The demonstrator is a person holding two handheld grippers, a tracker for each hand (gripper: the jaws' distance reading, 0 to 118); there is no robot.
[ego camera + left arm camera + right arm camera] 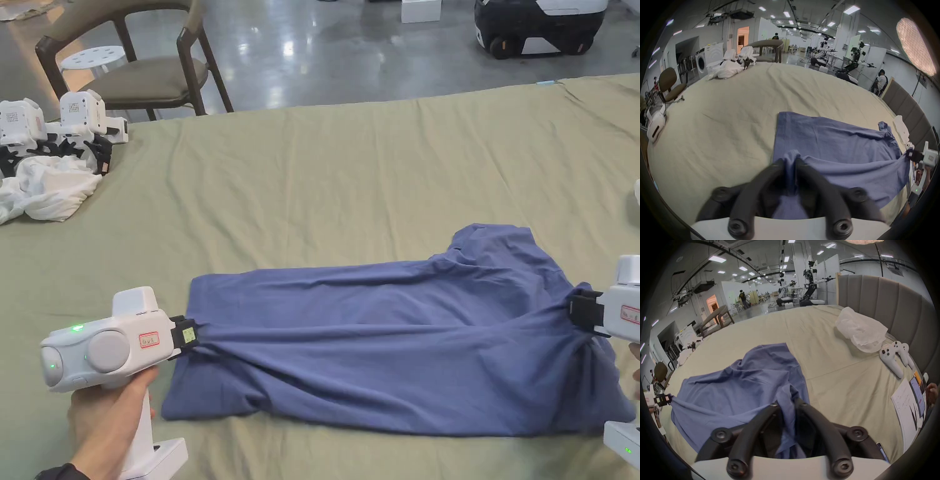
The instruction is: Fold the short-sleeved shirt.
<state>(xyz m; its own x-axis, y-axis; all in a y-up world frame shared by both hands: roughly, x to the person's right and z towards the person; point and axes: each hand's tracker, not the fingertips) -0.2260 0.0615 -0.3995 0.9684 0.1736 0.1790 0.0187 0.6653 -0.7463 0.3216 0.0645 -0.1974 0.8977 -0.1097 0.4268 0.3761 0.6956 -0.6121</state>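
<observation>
Head view, item one: your blue short-sleeved cotton shirt (400, 325), lying half folded on the olive-green bed sheet (350, 175), stretched between your two grippers. Left gripper (190, 336): black jaws closed on a bunched fold at the shirt's hem end, cloth pinched between both jaws in the left gripper view (790, 164). Right gripper (578, 310): jaws likewise clamped on gathered fabric at the sleeve end, the shirt (740, 386) spreading away ahead and left of them in the right gripper view (788, 404). Your left hand (106, 419) grips the white handle.

Beyond the left gripper: a crumpled white cloth (47, 187) beside two spare white grippers (59, 128), then a brown wooden chair (144, 69). Right of the right gripper: a crumpled white plastic bag (860, 331), white handheld controllers (894, 356), a paper sheet (906, 407).
</observation>
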